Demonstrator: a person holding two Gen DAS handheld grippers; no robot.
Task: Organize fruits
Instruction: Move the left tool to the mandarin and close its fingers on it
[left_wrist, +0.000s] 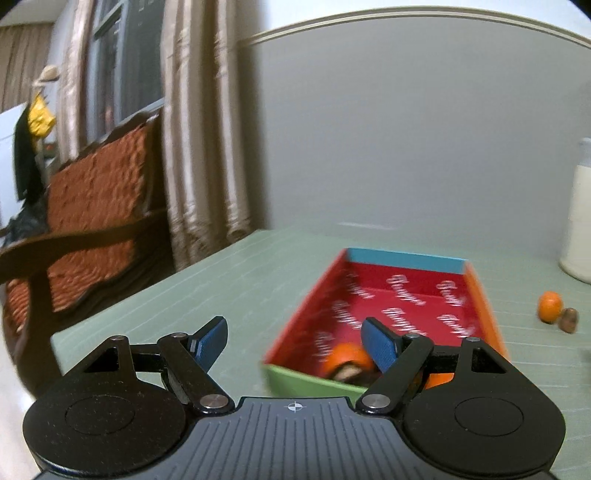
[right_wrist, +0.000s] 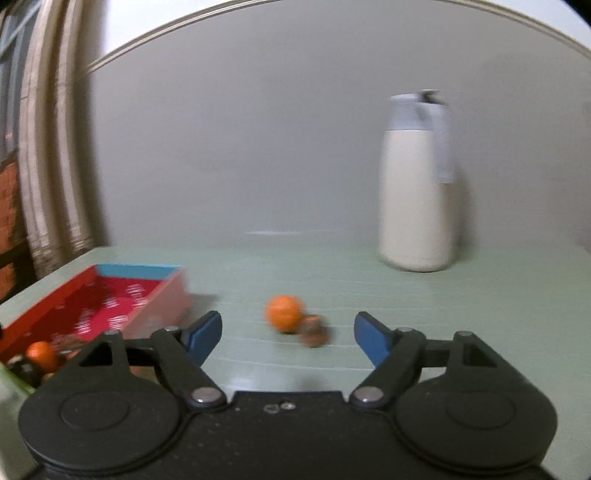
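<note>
Loose fruit on the table, box partly filled, both grippers wide and empty

Left wrist: the left gripper (left_wrist: 295, 343) has its jaws apart, holding nothing, over the near end of the red box (left_wrist: 484, 295), where an orange fruit (left_wrist: 345, 356) already lies. Right wrist: the right gripper (right_wrist: 288, 332), jaws spread, faces the orange (right_wrist: 283, 313) touching a small brown fruit (right_wrist: 314, 331) on the green table (right_wrist: 443, 314); the orange looks light, round, prone to roll, so pinch it across its middle

right gripper (right_wrist: 288, 334) jaws apart, empty | orange (right_wrist: 283, 314) ahead; box (right_wrist: 110, 295) left
</note>
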